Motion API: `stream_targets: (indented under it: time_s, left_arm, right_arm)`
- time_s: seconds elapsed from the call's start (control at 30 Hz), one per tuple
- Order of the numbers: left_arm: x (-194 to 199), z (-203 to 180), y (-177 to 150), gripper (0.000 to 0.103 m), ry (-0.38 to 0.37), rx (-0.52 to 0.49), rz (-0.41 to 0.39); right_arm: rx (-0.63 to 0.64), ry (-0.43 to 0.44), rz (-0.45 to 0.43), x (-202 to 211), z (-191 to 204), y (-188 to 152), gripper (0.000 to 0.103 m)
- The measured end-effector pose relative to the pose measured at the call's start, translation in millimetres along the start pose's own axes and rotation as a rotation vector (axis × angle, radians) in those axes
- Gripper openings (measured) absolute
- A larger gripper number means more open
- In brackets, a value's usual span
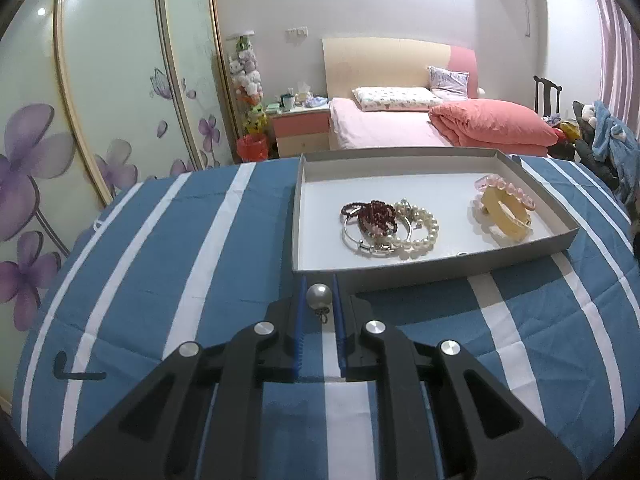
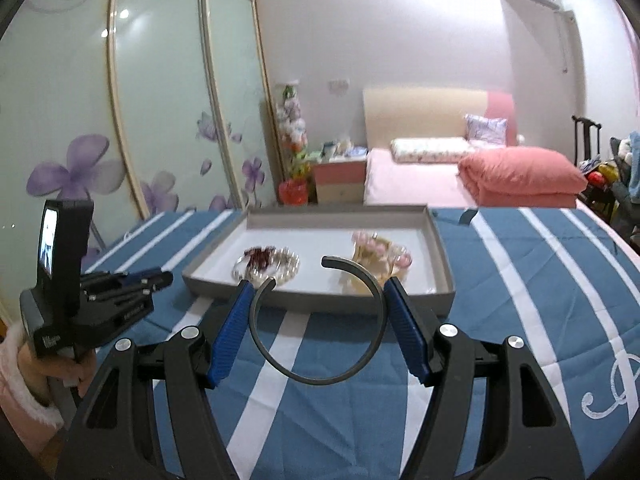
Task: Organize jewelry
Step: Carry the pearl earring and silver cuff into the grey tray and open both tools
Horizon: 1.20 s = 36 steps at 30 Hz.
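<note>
Blue-and-white striped cloth (image 1: 160,248) covered the table in the left wrist view. The left gripper (image 1: 319,294) had its blue fingers (image 1: 301,308) closed on a pearl bead (image 1: 318,293) with a small metal loop, held just short of the near wall of the grey tray (image 1: 400,270). Inside the tray lay a dark red bead bracelet (image 1: 374,216), a silver bangle (image 1: 360,240) and a pearl bracelet (image 1: 420,236) heaped together; apart, to their right, a pink bead bracelet (image 1: 508,190) draped over a yellow bangle (image 1: 506,220).

Right wrist view: the right gripper (image 2: 318,286) gripped a dark open bangle (image 2: 320,380) across its width, fingers (image 2: 232,332) spread wide against its sides, above the cloth before the tray (image 2: 320,304). The left gripper (image 2: 156,280) showed at far left.
</note>
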State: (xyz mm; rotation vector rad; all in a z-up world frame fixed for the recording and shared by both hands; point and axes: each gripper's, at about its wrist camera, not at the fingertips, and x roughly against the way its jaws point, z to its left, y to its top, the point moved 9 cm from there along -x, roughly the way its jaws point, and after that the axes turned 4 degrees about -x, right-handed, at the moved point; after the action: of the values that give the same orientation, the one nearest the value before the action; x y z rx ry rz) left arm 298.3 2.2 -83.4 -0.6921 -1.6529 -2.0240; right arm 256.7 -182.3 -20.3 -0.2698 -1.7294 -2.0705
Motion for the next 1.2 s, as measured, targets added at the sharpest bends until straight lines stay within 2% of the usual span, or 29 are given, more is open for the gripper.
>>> stream_targets:
  time_s: [0.2,0.67,1.2]
  left_arm:
    - [8,3,8,0.014,0.039,-0.005,-0.047]
    - [35,1,26,0.014,0.099,-0.007,-0.183]
    - [68,2,45,0.014,0.147,0.047,-0.337]
  right_arm:
    - [0.001,-0.041,-0.089,12,-4,11,0.067]
    - [-0.024,-0.054,-0.150,18,-7,19,0.067]
    - [-0.047,-0.101,-0.301,33,-4,36,0.067]
